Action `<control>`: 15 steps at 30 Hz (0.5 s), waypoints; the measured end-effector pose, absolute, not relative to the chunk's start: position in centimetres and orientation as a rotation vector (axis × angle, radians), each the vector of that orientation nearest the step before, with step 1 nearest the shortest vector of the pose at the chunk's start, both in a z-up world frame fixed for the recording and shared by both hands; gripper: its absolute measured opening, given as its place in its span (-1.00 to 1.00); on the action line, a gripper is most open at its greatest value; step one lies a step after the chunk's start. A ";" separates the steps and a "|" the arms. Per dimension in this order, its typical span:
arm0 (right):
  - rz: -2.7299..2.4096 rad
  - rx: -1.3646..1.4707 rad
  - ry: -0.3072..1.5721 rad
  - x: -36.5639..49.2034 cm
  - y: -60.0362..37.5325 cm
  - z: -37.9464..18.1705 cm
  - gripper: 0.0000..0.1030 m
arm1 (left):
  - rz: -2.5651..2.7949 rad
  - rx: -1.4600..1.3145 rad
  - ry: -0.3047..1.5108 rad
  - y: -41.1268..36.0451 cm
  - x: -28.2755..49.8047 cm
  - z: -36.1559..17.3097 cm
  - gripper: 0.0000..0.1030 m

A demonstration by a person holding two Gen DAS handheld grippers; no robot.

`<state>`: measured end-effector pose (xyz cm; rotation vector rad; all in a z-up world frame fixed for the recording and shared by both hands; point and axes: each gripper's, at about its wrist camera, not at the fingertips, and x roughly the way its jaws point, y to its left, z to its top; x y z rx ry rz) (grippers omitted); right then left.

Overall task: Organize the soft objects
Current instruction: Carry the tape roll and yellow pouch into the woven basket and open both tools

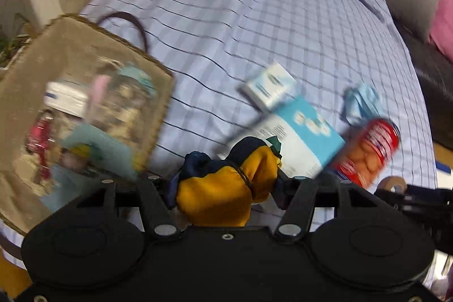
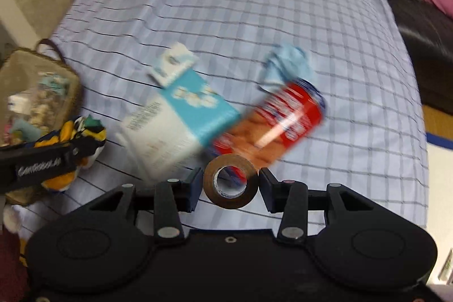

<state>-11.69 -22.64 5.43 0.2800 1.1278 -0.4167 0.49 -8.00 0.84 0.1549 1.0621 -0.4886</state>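
The left tongs (image 1: 226,183) clench a yellow-and-navy cloth bundle (image 1: 223,188) above the bed (image 1: 226,19), beside what looks like a woven basket (image 1: 85,104); the right tongs (image 2: 230,183) grip a brown tape roll (image 2: 230,181).

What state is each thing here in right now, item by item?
Left gripper: shut on yellow and navy cloth bundle.
Right gripper: shut on brown tape roll.
Basket: upright, partly filled.
Blue and white box: lying flat.
Red can: lying on its side.
Light blue cloth: crumpled.
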 end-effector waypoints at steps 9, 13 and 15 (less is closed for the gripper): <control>-0.208 0.258 1.046 -6.4 -14.6 8.2 -0.17 | -0.384 0.122 0.971 -2.4 4.7 3.5 0.10; -0.103 0.252 1.024 -4.2 -10.4 8.9 -0.17 | -0.327 0.116 0.951 0.0 6.5 3.9 0.10; -0.058 0.251 1.016 -3.2 -8.6 9.1 -0.17 | -0.285 0.106 0.932 1.3 7.3 4.2 0.10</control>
